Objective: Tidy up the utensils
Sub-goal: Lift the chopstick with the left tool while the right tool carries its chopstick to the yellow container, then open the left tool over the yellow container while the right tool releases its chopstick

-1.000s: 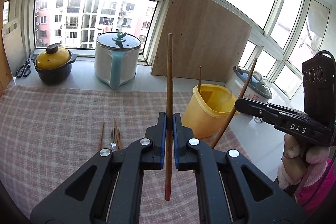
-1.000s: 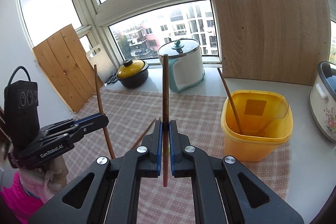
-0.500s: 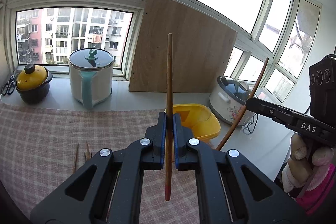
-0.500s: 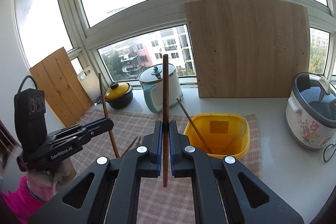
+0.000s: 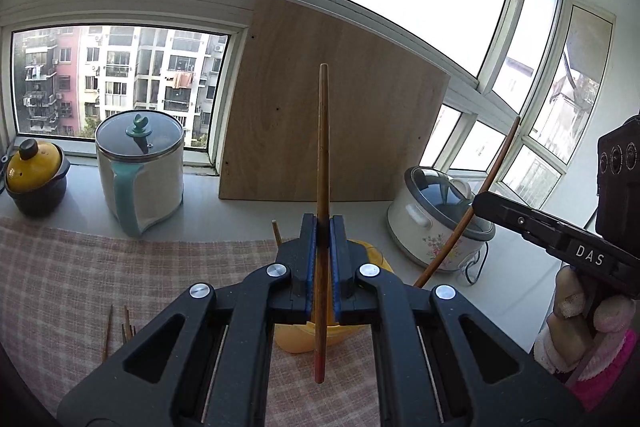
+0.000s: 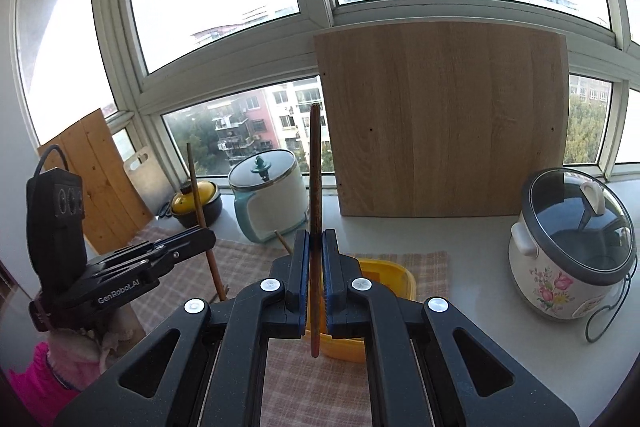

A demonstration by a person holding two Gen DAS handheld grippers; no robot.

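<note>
My left gripper (image 5: 322, 227) is shut on a brown chopstick (image 5: 323, 147) that stands upright between its pads, red tip down. In the right wrist view my right gripper (image 6: 316, 239) is shut on a darker chopstick (image 6: 314, 167), also upright. A yellow tub (image 5: 294, 341) sits just behind and below both sets of jaws, largely hidden by them; its rim (image 6: 390, 269) shows in the right view. One chopstick (image 5: 276, 233) leans inside it. Each view shows the other gripper from the side: right gripper (image 5: 480, 203), left gripper (image 6: 209, 237).
A checked cloth (image 5: 80, 267) covers the counter, with loose utensils (image 5: 125, 327) lying at its left. Behind stand a floral rice cooker (image 6: 568, 247), a white pot with a teal lid (image 5: 140, 171), a yellow-lidded pot (image 5: 34, 171) and a leaning wooden board (image 5: 332, 127).
Both grippers have travelled right and upward with their chopsticks still held. The yellow tub has come from ahead to right under the jaws, and the loose utensils have slid to the left.
</note>
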